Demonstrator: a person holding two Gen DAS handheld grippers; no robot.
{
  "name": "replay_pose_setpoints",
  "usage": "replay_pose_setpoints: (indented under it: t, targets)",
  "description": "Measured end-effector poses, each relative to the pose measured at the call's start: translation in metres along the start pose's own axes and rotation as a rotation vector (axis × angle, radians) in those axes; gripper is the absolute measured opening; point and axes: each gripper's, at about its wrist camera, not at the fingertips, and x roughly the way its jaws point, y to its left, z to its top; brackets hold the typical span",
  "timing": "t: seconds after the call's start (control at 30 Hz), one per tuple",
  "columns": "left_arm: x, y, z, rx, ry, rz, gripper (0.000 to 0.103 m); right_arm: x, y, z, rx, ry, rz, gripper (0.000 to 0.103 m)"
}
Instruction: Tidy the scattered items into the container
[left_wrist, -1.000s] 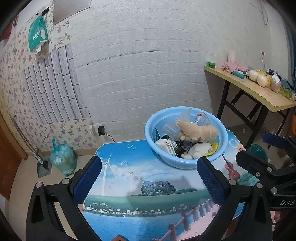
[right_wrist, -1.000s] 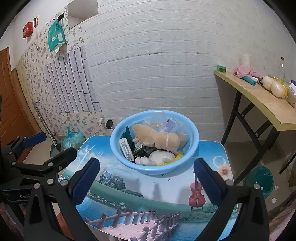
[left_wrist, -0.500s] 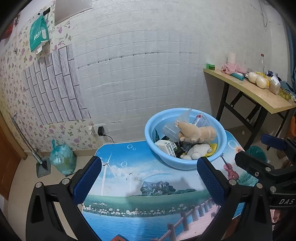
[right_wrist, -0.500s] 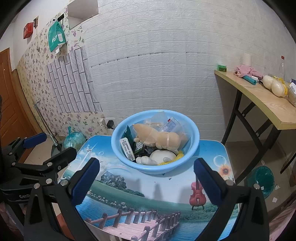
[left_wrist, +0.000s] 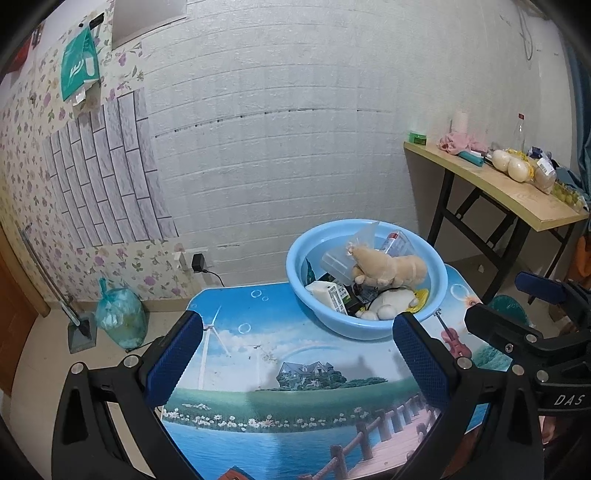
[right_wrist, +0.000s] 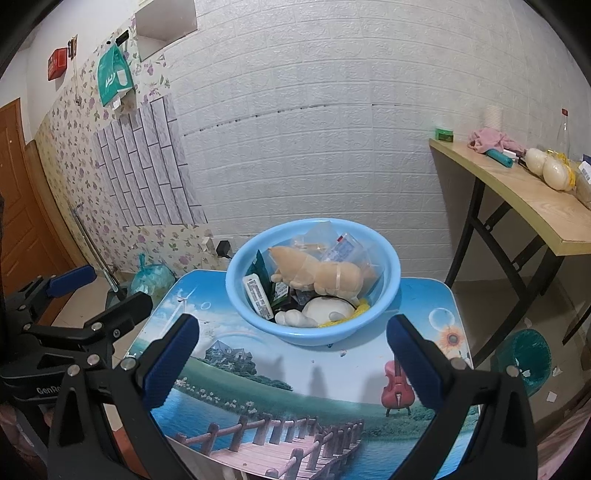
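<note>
Left wrist view: left gripper is hanging over the table with jaws spread wide, nothing between the pads; the right wrist view is showing the same for the right gripper, wide apart and empty. Basin is sitting at the far side of the table, toward the wall, and is carrying the load: tan plush lying across the top, white plush under it near the front rim, a white labelled pack leaning on the left wall, clear bags at the back, something yellow at the front right. No loose item is showing on the printed tabletop in either view, only small specks near the basin's base. Judging from that, the gathering step is looking finished and both tools are idling short of the basin. Next move is probably calling for a check of the table edges hidden below the jaws, then pulling both grippers clear without knocking the rim. Items on the side desk are looking unrelated.
</note>
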Motion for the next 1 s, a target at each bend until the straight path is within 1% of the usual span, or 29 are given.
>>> replay_pose_setpoints:
  t: [0.23, 0.4, 0.53, 0.7, 1.0]
  targets:
    - [-0.0029, 0.0014, -0.0040, -0.015, -0.011, 0.015, 0.103, -0.0001, -0.0012, 0.0000, -0.003, 0.004, 0.000, 0.103]
    - [-0.0062, 0.0014, -0.0070, -0.020, -0.026, 0.044, 0.103, 0.0009, 0.0000, -0.0011, -0.008, 0.008, -0.004, 0.103]
    - [-0.0068, 0.0021, -0.0053, -0.026, -0.036, 0.036, 0.103, 0.0010, 0.0003, -0.0016, -0.007, 0.007, -0.006, 0.103]
    - [-0.0055, 0.0039, -0.0035, -0.048, -0.021, 0.022, 0.103, 0.0037, -0.0013, -0.0015, -0.010, 0.014, -0.010, 0.103]
    - [-0.0025, 0.0030, -0.0053, -0.043, -0.008, 0.025, 0.103, 0.0060, -0.0025, -0.0020, -0.015, 0.022, -0.011, 0.103]
